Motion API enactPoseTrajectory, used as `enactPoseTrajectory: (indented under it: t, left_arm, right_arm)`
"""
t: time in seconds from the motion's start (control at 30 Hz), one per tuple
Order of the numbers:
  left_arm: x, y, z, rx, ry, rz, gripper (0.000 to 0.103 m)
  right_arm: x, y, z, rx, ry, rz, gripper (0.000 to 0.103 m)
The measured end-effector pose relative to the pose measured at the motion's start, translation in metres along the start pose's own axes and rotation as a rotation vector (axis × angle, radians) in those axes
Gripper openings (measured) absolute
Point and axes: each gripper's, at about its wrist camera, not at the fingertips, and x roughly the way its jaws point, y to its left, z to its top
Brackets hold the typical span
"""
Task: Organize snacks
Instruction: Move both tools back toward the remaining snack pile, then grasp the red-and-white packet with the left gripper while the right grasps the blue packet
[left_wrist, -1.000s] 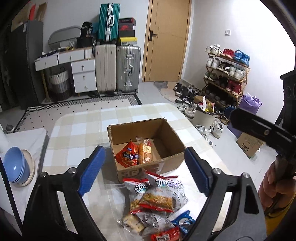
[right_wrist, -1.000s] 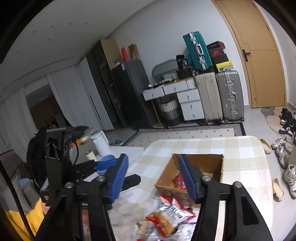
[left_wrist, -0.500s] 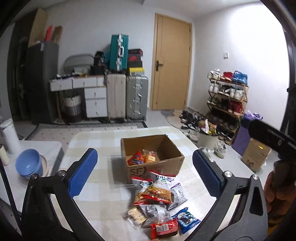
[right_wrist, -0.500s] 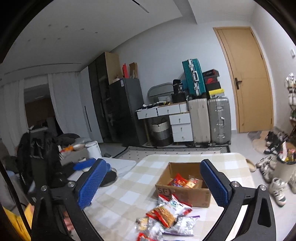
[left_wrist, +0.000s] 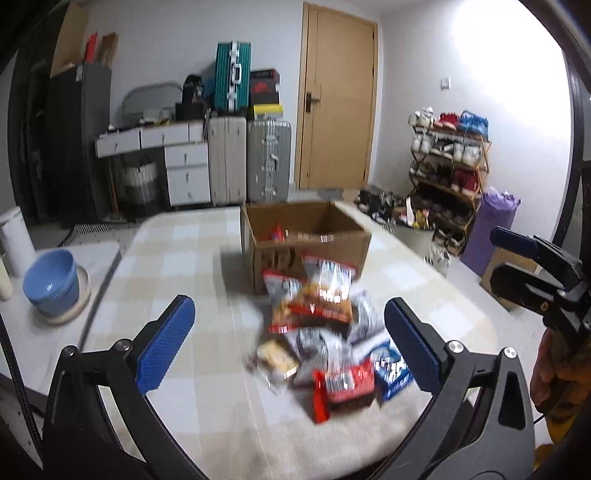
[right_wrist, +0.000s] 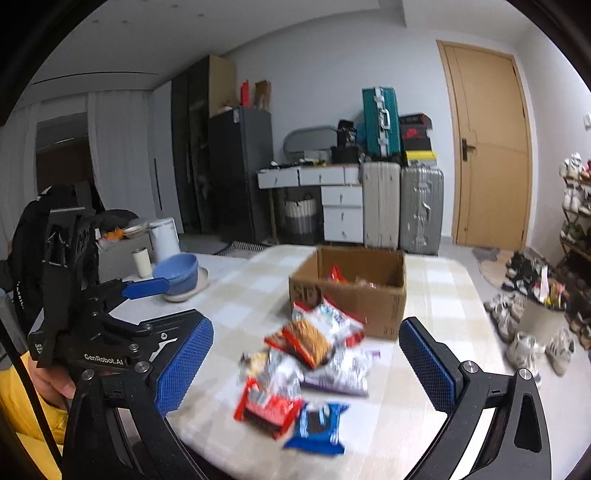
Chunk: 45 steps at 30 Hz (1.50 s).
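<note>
We are hovering both released tools, left tool (left_wrist: 284, 343) and right tool (right_wrist: 306, 365), over the snack pile (left_wrist: 325, 332) for boxing into the carton (left_wrist: 306, 236).

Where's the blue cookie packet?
In the right wrist view, the blue cookie packet lies at the pile's near edge, just right of the red packet, on the checked table.

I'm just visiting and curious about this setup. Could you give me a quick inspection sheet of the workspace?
Surface: checked tablecloth on the table.
Job's things: cardboard box with a few snacks inside; snack pile loose in front of it.
Clutter: blue bowls on the side table.
Grippers: left gripper and right gripper, jaws open, holding nothing.
Cables: nothing seen for certain.
Surroundings: suitcases, door, shoe rack.
</note>
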Motion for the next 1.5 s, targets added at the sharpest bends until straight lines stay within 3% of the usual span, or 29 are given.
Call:
enactPoseTrajectory:
  t: [0.1,0.37,0.47,0.87,1.3,1.4,1.5]
  left_arm:
    - [0.010,-0.001,-0.021,-0.011,0.050,-0.001,0.103]
    - [0.083,-0.010,-0.044,-0.049,0.197,0.018,0.102]
    - [0.096,-0.012,-0.050,-0.061,0.224,0.008,0.102]
    - [0.125,-0.029,-0.066,-0.063,0.303,-0.030,0.102]
    - [0.180,-0.049,-0.078,-0.028,0.375,-0.007,0.102]
    - [0.194,-0.049,-0.082,-0.028,0.402,0.008,0.097]
    - [0.203,-0.047,-0.084,-0.053,0.409,-0.021,0.082]
  right_arm:
    - [0.007,-0.005,-0.013,0.007,0.032,-0.016,0.102]
    - [0.037,-0.014,-0.046,0.023,0.122,-0.068,0.102]
    - [0.047,-0.022,-0.059,0.054,0.166,-0.072,0.102]
    - [0.049,-0.039,-0.073,0.110,0.188,-0.082,0.102]
    - [0.058,-0.053,-0.089,0.175,0.227,-0.056,0.102]
    - [0.061,-0.055,-0.092,0.184,0.237,-0.051,0.102]
    - [0.065,-0.055,-0.095,0.190,0.253,-0.047,0.102]
